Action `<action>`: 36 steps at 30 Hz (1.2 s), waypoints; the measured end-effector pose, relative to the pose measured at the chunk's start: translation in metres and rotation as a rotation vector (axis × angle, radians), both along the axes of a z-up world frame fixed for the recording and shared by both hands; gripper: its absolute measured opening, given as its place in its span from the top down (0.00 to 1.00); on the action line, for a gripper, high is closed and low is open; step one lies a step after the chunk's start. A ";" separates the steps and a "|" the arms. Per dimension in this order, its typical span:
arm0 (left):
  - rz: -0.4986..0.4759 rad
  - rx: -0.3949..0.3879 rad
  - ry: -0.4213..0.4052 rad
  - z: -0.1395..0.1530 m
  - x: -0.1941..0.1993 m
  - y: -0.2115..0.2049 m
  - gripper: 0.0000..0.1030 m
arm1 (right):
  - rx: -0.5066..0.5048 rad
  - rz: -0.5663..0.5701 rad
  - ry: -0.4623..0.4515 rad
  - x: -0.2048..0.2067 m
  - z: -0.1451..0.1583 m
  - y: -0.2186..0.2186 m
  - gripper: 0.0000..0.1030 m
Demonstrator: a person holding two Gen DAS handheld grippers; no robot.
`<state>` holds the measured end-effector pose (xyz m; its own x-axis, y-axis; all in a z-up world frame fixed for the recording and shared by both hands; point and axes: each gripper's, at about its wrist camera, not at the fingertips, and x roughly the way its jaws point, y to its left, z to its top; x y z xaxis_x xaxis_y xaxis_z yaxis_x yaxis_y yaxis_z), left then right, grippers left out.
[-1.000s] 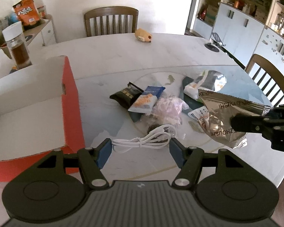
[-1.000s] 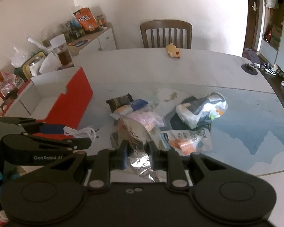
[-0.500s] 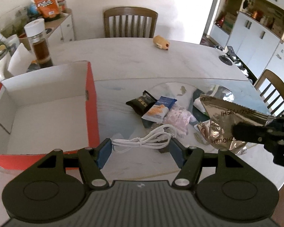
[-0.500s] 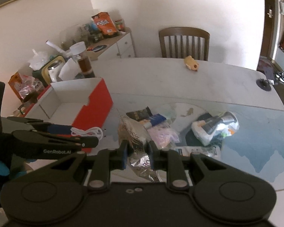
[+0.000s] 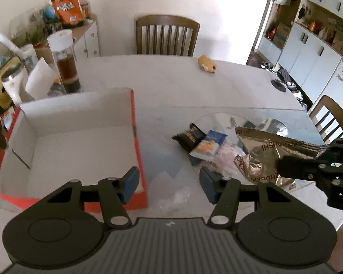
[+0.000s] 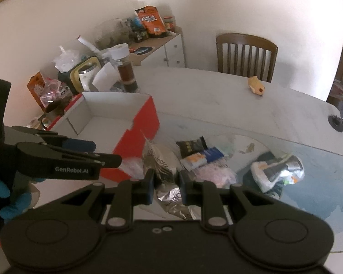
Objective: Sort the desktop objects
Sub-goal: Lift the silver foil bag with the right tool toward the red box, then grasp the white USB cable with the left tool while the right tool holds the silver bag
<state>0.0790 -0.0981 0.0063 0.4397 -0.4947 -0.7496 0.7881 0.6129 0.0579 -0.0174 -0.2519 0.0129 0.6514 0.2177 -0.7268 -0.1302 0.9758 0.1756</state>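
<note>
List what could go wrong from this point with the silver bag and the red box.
1. The right gripper pinches only part of the crumpled silver snack bag; the loose foil could slip from the jaws on the way over.
2. The hanging bag may snag the near wall of the red box instead of clearing it.
3. The left gripper, jaws open, hangs at that box corner, so the two grippers could collide.

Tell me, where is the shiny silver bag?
The crinkled shiny silver foil snack bag is pinched in the right gripper, just right of the red cardboard box.
</note>
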 end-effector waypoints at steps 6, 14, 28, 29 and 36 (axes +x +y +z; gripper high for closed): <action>-0.097 0.013 -0.015 -0.008 0.018 0.012 0.51 | -0.014 -0.020 -0.007 0.012 0.005 0.013 0.79; -0.387 0.043 -0.035 -0.030 0.002 0.020 0.42 | -0.025 -0.072 0.019 0.013 -0.004 0.013 0.79; -0.505 0.252 -0.041 -0.129 0.004 0.006 0.32 | -0.024 -0.092 0.047 0.011 -0.013 0.013 0.79; -0.498 0.263 -0.039 -0.136 0.007 0.005 0.32 | -0.025 -0.091 0.049 0.011 -0.014 0.013 0.79; -0.465 0.283 -0.012 -0.158 0.019 0.002 0.36 | -0.024 -0.085 0.058 0.009 -0.017 0.012 0.79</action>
